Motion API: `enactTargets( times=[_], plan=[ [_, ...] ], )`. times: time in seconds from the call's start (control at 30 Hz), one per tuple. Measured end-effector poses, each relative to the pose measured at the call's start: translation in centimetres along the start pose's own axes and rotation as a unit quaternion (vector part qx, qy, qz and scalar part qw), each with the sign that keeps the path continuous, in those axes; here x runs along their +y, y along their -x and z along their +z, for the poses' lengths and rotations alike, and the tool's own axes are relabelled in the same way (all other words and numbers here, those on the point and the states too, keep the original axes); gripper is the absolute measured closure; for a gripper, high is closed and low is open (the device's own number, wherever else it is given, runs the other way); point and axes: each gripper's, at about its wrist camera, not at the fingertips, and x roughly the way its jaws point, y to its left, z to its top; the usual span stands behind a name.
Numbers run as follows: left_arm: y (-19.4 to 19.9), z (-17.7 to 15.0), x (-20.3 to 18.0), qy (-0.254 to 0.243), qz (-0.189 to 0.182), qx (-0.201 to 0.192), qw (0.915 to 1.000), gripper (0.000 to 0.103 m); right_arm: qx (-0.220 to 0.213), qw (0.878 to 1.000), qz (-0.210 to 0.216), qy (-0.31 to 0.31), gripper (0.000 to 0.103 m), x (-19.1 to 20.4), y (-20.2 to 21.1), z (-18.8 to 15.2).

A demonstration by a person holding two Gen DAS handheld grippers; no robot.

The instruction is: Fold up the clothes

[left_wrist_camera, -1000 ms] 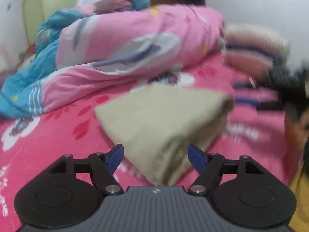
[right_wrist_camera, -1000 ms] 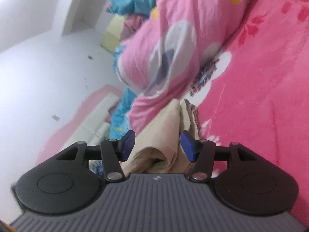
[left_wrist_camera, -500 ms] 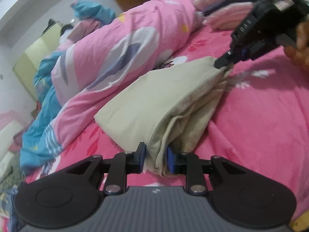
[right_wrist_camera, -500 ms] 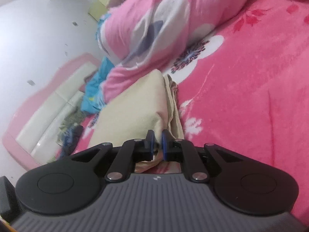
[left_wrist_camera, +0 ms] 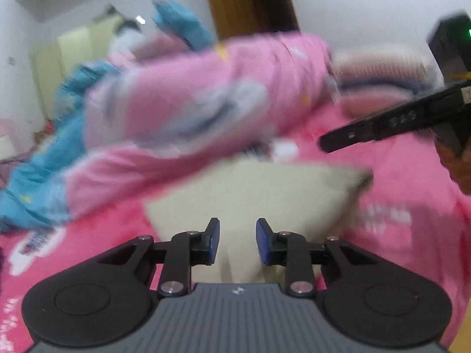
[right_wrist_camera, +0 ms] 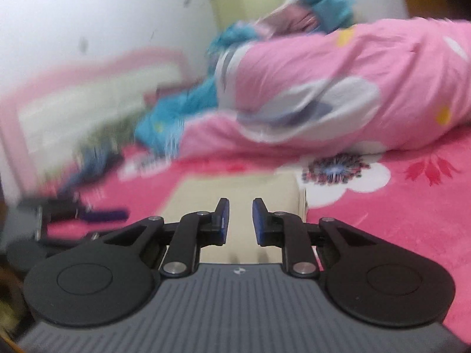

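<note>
Folded beige garment [left_wrist_camera: 265, 194] lies on the pink bed [left_wrist_camera: 397, 235]. Left gripper [left_wrist_camera: 237, 239] and right gripper [right_wrist_camera: 238, 220] fingers stand slightly apart, apparently gripping nothing; the view is blurred. Both have just been moving, left closing, right opening.

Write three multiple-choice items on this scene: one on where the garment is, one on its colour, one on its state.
1. Where is the garment?
A. On the bed sheet, in front of the quilt
B. On the floor
C. On top of the quilt

2. What colour is the garment?
A. Blue
B. Beige
C. Black

3. What state is the garment in?
A. Hanging up
B. Spread out full-length
C. Folded into a compact bundle

Answers:
1. A: it lies on the pink sheet, and the quilt is bunched beyond it.
2. B: both views show pale beige cloth.
3. C: it forms a small block with straight edges.
</note>
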Motion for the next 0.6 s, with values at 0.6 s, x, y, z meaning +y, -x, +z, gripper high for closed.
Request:
enactTargets(
  times=[0.6],
  plan=[
    [-1.1,-2.6,-0.8,0.066,-0.007,-0.014,0.9977,0.079,0.148,0.983,-0.05,0.092,0.087,-4.0,-12.8,2.0]
  ],
)
